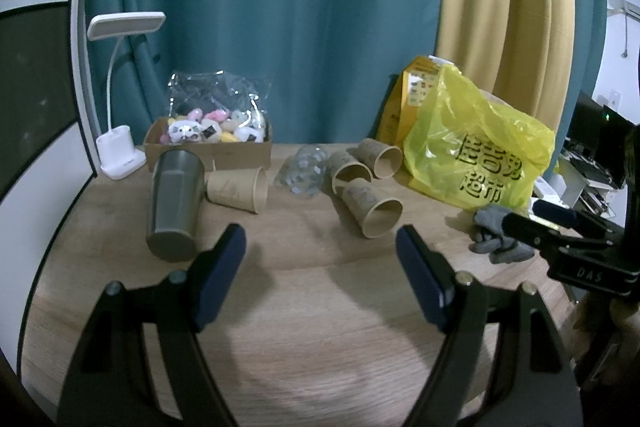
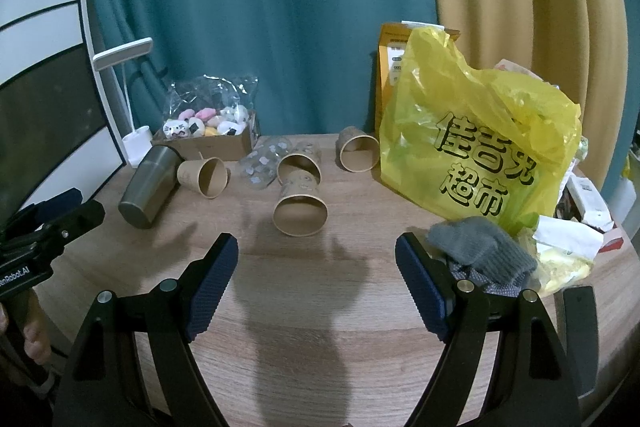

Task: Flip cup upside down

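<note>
A steel tumbler (image 1: 174,203) stands upside down on the wooden table at the left, also in the right wrist view (image 2: 149,186). Several brown paper cups lie on their sides: one beside the tumbler (image 1: 240,189) (image 2: 204,177), one nearest the middle (image 1: 372,213) (image 2: 300,207), two behind it (image 1: 350,169) (image 1: 382,157). My left gripper (image 1: 320,243) is open and empty, above the table in front of the cups. My right gripper (image 2: 316,251) is open and empty, just short of the nearest paper cup.
A cardboard box of plush toys (image 1: 208,143) and a white desk lamp (image 1: 120,155) stand at the back left. A yellow plastic bag (image 2: 480,147) and grey gloves (image 2: 480,251) crowd the right. A clear plastic cup (image 1: 302,173) lies among the paper cups.
</note>
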Demonstrator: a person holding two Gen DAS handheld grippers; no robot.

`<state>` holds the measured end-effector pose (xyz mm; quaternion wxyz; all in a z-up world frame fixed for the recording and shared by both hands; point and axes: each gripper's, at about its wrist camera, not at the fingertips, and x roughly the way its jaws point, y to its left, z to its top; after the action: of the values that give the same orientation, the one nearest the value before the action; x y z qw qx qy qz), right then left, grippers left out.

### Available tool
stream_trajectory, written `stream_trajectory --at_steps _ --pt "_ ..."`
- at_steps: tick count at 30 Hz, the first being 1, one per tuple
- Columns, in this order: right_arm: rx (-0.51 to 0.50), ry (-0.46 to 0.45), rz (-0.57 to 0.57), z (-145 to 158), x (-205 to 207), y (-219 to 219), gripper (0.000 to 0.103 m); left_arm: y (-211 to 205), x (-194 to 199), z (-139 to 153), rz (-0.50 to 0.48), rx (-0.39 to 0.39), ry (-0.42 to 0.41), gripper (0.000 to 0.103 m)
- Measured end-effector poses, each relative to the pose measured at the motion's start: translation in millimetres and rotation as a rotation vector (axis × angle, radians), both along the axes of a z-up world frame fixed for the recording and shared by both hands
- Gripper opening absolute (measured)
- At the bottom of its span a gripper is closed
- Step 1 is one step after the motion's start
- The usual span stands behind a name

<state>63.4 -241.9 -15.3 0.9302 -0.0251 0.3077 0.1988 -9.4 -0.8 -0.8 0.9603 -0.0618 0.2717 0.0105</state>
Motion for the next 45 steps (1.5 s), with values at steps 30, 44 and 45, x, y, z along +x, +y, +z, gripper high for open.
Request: stream_trajectory --at_steps 30,44,45 --pt "-0.008 0.020 0.000 -0.7 12.8 -0.5 0.084 2.1 32.5 -3.3 -0.063 -0.041 0.068 0.079" --pt "-0.072 0.116 -0.029 -23.0 88.3 -15.1 0.084 -5.6 199.5 -26.7 -0.221 -0.127 0.329 0.079" --pt "-0.073 0.118 -0.032 -25.5 96.1 -16.7 0.084 -7.6 216.4 -28.9 -0.233 -0.133 0.348 0.079"
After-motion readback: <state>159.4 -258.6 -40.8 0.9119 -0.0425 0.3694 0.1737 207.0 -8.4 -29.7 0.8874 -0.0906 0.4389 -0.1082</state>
